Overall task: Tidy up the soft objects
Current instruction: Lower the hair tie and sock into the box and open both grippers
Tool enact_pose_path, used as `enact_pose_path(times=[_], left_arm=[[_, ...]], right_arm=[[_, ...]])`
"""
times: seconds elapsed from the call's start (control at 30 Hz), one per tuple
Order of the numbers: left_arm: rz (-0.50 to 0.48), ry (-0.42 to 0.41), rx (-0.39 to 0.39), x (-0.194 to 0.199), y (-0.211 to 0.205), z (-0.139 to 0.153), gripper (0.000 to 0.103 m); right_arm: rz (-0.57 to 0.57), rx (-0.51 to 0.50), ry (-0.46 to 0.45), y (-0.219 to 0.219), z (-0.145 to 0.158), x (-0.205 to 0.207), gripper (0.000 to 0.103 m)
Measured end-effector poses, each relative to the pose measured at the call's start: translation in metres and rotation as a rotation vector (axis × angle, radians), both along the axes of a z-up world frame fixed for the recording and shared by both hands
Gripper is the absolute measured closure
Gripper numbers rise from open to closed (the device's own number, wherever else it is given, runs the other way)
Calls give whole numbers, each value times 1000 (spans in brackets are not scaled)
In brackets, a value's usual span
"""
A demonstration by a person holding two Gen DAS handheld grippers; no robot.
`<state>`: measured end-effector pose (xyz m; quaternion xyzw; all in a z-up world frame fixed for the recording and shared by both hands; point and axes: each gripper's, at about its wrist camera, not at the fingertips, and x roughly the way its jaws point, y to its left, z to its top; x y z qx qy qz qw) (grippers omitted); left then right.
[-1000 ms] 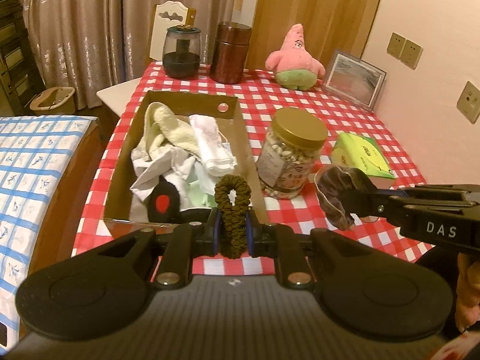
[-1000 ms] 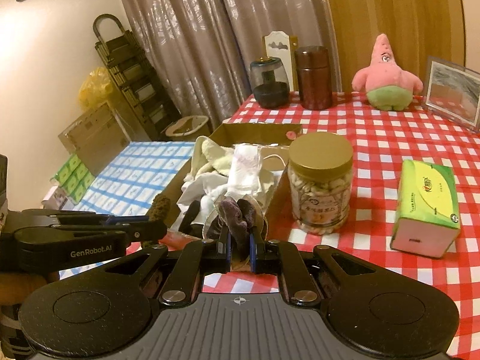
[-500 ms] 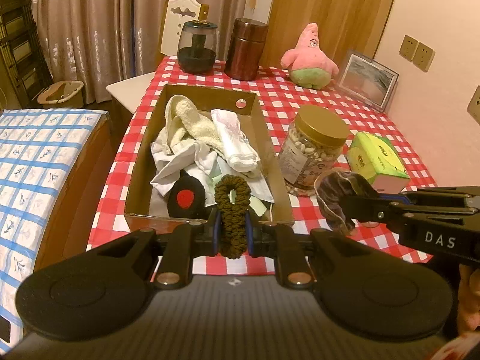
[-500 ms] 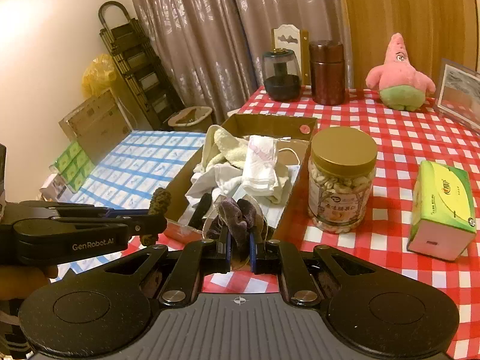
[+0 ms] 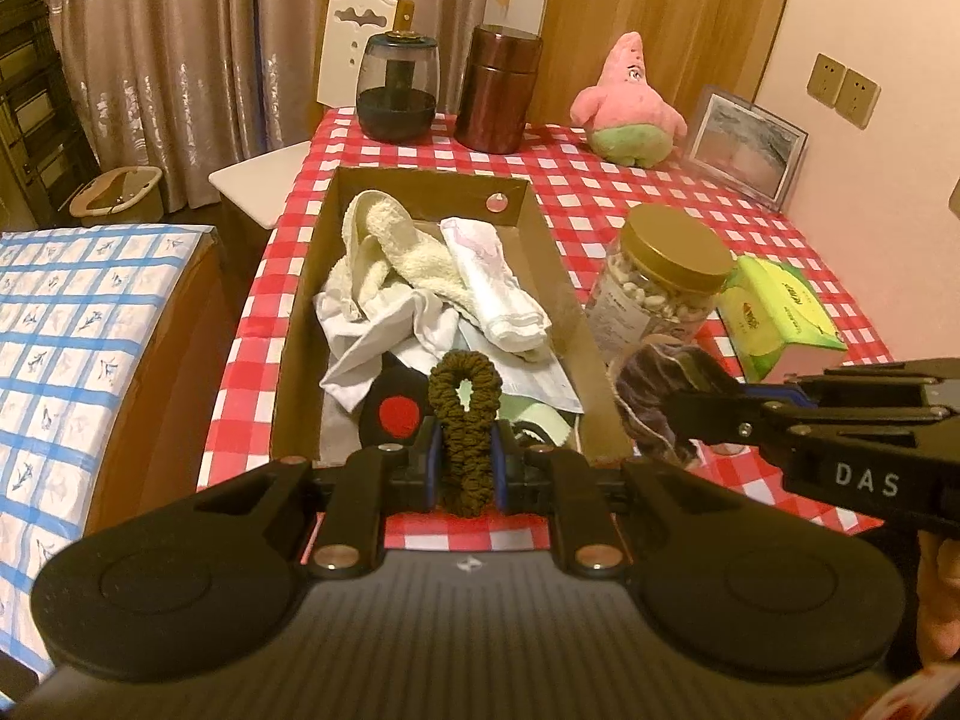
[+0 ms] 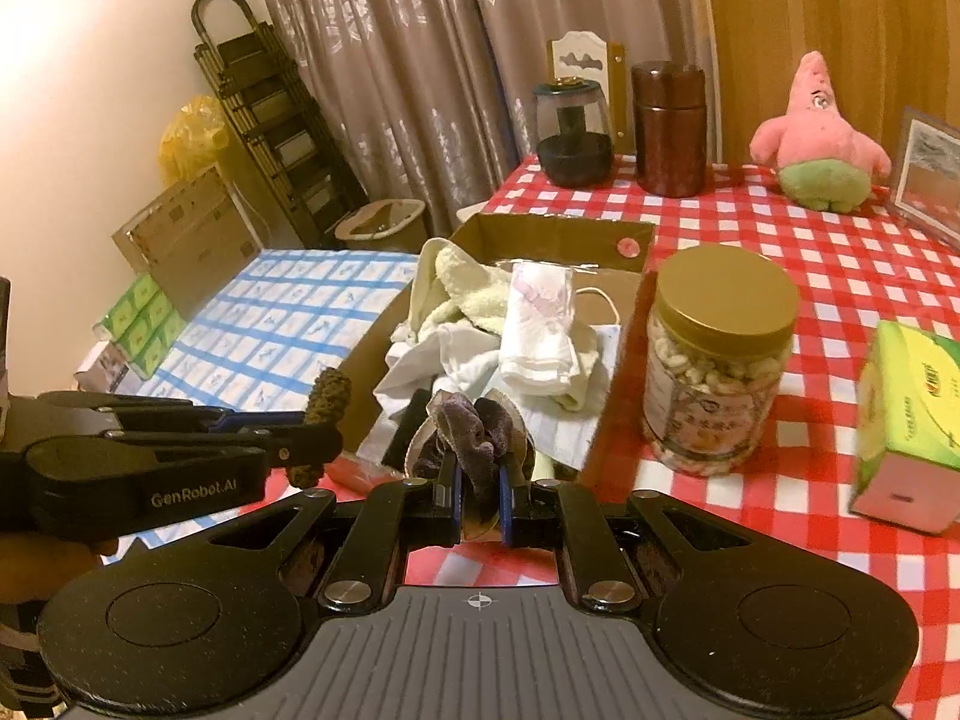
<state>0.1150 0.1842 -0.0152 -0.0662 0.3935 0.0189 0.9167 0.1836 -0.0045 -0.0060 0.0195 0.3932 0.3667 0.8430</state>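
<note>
My left gripper (image 5: pixel 465 450) is shut on an olive-green scrunchie (image 5: pixel 465 414), held above the near end of a cardboard box (image 5: pixel 300 300). My right gripper (image 6: pixel 478 468) is shut on a purple velvet scrunchie (image 6: pixel 471 429); it also shows in the left wrist view (image 5: pixel 654 402), just right of the box's near corner. The box holds white cloths and a cream towel (image 5: pixel 408 252), a face mask and a black pad with a red dot (image 5: pixel 396 411). The left gripper with the olive-green scrunchie (image 6: pixel 324 402) shows at the left of the right wrist view.
A red-checked tablecloth (image 5: pixel 600 192) covers the table. On it stand a gold-lidded jar (image 5: pixel 660 276), a green tissue pack (image 5: pixel 774 312), a pink star plush (image 5: pixel 630 102), a photo frame (image 5: pixel 744 144), a dark glass jar (image 5: pixel 396 87) and a brown canister (image 5: pixel 498 96). A blue-checked bed (image 5: pixel 72 324) lies left.
Both grippers have risen and drawn back a little from the table, each still holding its scrunchie. The box and jar look farther away and are seen from higher.
</note>
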Motion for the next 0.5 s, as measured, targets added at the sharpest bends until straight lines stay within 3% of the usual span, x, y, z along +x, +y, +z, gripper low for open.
enact_pose_path(times=[0.5], left_arm=[[-40, 81, 16, 71, 44, -37, 88]], right_arm=[[1, -53, 124, 54, -54, 62, 92]])
